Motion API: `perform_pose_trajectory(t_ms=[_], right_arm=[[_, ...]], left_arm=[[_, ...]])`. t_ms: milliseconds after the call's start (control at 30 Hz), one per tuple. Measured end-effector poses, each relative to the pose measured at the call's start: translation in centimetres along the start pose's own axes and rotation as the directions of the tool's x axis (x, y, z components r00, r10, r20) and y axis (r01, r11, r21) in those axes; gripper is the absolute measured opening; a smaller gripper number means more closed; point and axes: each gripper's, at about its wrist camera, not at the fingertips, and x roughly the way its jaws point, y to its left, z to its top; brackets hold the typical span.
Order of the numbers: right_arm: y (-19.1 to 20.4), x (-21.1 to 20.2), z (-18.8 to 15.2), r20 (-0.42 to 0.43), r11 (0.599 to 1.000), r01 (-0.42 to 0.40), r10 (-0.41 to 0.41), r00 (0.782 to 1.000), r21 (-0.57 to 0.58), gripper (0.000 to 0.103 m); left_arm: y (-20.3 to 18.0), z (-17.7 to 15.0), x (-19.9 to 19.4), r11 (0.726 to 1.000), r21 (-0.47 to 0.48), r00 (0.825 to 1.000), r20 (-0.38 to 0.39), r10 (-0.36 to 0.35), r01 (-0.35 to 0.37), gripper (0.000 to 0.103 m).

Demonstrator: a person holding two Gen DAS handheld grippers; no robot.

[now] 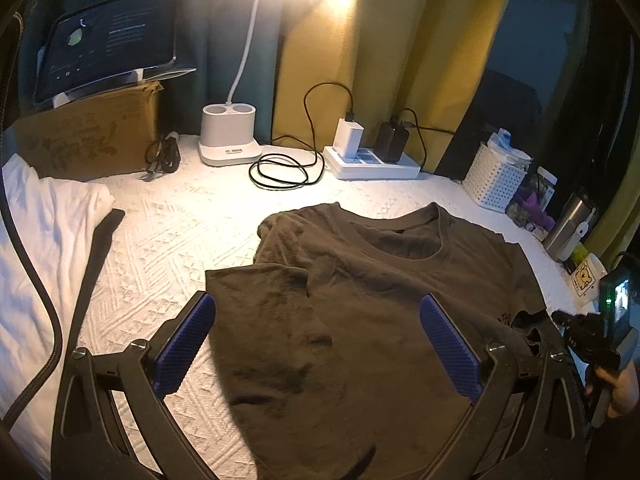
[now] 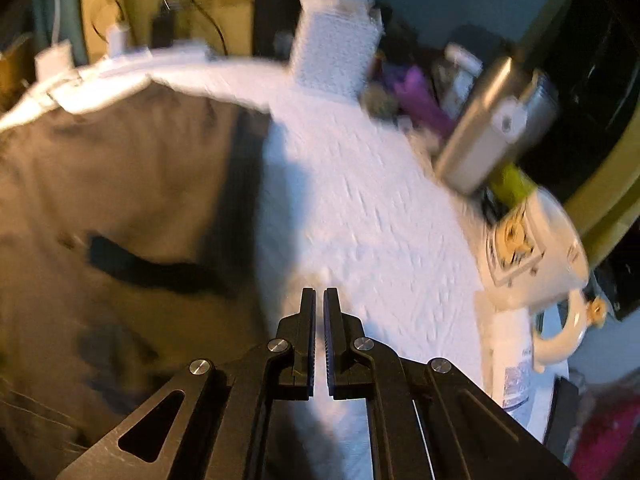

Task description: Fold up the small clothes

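A: Left view. Hidden?
B: Near hem of brown shirt (image 1: 360, 300) cut off below; lamp (image 1: 228, 132) head lost in glare.
A: Tongs?
B: Left tongs (image 1: 316, 344) spread wide, shirt lying between and beneath, nothing pinched. White bedspread (image 1: 168, 220) underneath; power strip (image 1: 372, 162), yellow curtain (image 1: 380, 40) behind.
A: Right view?
B: Heavily blurred. Right tongs (image 2: 319, 300) pressed together, empty, over bedspread; shirt to their left. Basket (image 2: 334, 52), steel flask (image 2: 488, 120) beyond.

Here's the left hand-held gripper (image 1: 316, 344), black arms, ribbed blue pads (image 1: 186, 342), silver screws, while the right hand-held gripper (image 2: 319, 340) shows matching black linkage.
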Motion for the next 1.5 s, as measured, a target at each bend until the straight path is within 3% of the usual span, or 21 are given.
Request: perform_pose_trajectory(t_ms=[367,467,533,700,1133,1367,1500], right_arm=[[-2.7,0.5,-0.7,0.012,0.994,0.007,-0.008,1.0,0.113,0.005],[-3.5,0.4,-0.5,0.004,0.975,-0.086,0.087,0.996,0.206,0.006],[-2.9,-0.7,0.0,0.056,0.952,-0.21,0.203,0.978,0.222,0.006],[-0.4,-1.5,1.9,0.09,0.928,-0.312,0.299,0.95,0.203,0.006],[2.9,0.5,3.6,0.053,0.871,-0.418,0.419,0.906,0.258,0.006],[6.9,0.4,5.2,0.042,0.871,-0.458,0.458,0.888,0.177,0.007],[8.9,0.6,5.9,0.024,0.853,-0.503,0.505,0.863,0.138,0.007]], left_arm=[[-0.6,0.1,0.3,1.0,0.011,1.0,-0.013,0.012,-0.011,0.101],[-0.3,0.1,0.3,1.0,0.005,1.0,-0.018,0.008,-0.008,0.101],[-0.2,0.0,0.3,1.0,0.002,1.0,-0.019,0.003,-0.003,0.101],[0.3,0.0,0.0,1.0,-0.006,1.0,-0.007,-0.008,0.008,0.101],[4.3,0.2,1.4,1.0,-0.012,0.998,-0.063,0.016,-0.016,0.101],[5.6,0.9,4.3,1.0,0.016,0.992,-0.125,-0.022,0.024,0.101],[6.1,0.7,6.1,0.999,0.026,0.985,-0.172,-0.016,0.021,0.101]])
